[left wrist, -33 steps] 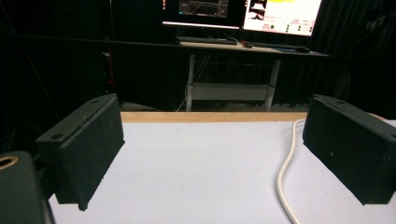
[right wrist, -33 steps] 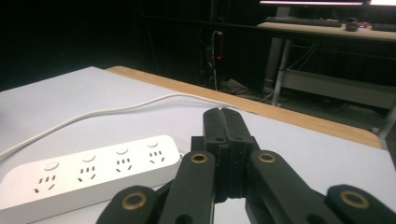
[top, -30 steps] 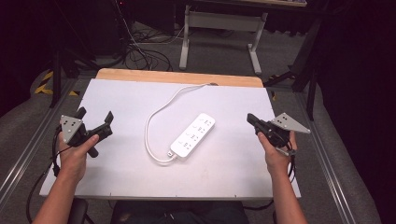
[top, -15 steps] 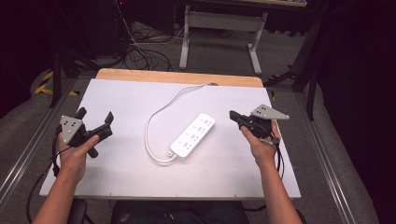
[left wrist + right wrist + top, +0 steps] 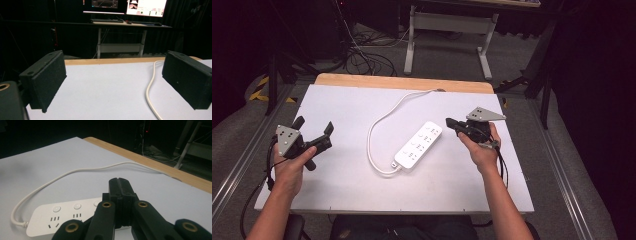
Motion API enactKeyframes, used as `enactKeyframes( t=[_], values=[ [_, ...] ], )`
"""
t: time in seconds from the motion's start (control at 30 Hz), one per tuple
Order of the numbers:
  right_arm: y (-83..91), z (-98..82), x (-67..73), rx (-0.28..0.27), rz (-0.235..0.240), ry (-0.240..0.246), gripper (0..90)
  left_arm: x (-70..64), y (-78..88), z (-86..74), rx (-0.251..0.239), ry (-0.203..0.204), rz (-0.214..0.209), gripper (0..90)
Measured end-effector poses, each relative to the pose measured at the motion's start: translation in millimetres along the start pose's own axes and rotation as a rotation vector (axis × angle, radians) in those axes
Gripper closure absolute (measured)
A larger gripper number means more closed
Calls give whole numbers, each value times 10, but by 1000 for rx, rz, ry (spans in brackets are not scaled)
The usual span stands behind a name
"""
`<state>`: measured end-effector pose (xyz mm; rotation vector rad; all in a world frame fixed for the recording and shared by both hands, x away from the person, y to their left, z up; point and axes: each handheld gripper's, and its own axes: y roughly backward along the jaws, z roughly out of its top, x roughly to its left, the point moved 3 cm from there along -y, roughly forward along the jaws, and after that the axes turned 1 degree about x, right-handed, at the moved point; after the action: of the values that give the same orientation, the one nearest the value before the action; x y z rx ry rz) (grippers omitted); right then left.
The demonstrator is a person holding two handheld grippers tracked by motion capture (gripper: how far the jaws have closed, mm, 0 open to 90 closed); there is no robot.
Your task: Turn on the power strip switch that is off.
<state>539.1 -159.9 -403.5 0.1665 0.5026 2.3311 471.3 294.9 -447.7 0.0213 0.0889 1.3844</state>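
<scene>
Left tongs (image 5: 316, 133) are held with jaws spread wide. Right tongs (image 5: 451, 122) are held with jaws pressed together, empty.

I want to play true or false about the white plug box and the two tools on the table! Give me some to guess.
1. The right tool is shut. True.
2. The left tool is shut too. False: its jaws stand wide apart.
3. The right tool is squeezing the power strip. False: its shut jaws point toward the strip's far end, holding nothing.
4. The power strip's white cable curls round and runs to the table's far edge. True.
5. The power strip has round buttons above its sockets. True, seen in the right gripper view.
</scene>
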Motion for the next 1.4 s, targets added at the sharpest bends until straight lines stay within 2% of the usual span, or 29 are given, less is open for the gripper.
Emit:
enactKeyframes(
  t=[0.23,0.27,0.6,0.97,1.07,1.27,1.4],
  values=[
    [-180,22,79,47,32,19,900,12,18,-6,1,0,-2,59],
    [-251,21,98,64,42,27,900,11,20,-6,0,0,-2,59],
    [-483,46,174,110,78,41,900,29,59,-14,4,-3,-1,59],
    [-699,-26,191,177,103,44,900,30,85,-22,9,-6,-6,60],
    [-769,-60,206,193,119,29,900,31,91,-24,8,-5,-7,59],
    [-946,-156,227,255,113,38,900,37,106,-25,9,-9,-9,61],
    [-999,-199,223,277,102,43,900,41,112,-27,9,-11,-9,61]
  ],
)
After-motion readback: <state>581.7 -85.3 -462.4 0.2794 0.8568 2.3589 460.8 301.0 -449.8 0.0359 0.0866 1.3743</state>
